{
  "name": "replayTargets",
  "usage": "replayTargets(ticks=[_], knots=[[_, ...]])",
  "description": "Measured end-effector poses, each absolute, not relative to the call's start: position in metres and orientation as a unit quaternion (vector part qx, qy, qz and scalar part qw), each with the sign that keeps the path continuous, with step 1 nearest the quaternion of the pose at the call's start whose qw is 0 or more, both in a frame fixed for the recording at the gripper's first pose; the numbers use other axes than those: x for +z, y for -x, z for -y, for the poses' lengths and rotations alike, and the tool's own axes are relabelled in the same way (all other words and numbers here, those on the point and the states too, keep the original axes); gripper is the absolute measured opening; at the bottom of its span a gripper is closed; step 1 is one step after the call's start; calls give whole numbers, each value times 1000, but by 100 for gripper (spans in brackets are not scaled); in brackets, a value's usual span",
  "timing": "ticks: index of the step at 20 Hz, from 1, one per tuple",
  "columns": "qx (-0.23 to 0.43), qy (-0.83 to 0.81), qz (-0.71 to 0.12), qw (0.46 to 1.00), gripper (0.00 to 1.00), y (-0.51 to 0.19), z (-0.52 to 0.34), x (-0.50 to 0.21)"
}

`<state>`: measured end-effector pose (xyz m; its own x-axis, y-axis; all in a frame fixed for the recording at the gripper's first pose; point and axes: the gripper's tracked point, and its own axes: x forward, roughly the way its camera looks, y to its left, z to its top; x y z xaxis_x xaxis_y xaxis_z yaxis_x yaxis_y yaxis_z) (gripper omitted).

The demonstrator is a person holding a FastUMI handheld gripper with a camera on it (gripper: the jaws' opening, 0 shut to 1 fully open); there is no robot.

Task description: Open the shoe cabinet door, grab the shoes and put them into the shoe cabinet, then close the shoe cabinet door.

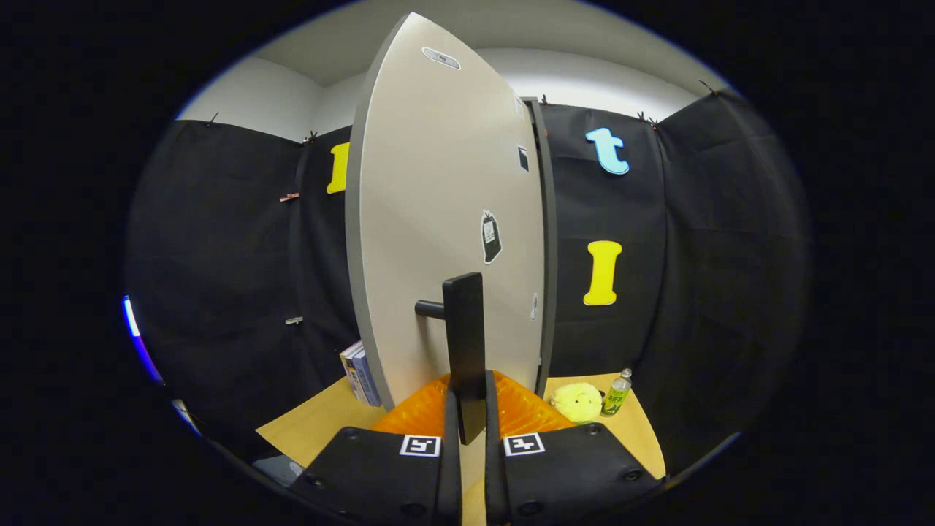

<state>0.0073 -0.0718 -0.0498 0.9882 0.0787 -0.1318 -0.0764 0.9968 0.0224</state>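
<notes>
Shoe cabinet door (438,219) stands right in front of us in the gripper view, tall and pale, swung partly out so we see its face and its thin left edge. Its long side runs straight up and down. A dark handle (464,343) sticks out from it on a short peg, and it is long up and down too. Our fingers (472,431) are nearly closed and sit on each side of the handle's lower end, so we seem to have hold of it. We think the door step is in hand. To do it well, we should keep a firm squeeze and move the handle in a round curve with the door, not in a straight line. Beyond the fingers lies something orange (511,413), and we cannot tell if it is the shoes. On the worktop (321,427) are books (359,372), a yellow plush toy (575,402) and a bottle (617,393).
</notes>
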Motion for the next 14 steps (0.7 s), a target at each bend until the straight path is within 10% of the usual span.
replayTargets(ticks=[14], knots=[[55,-2,-22,998,15,74,64,-23]])
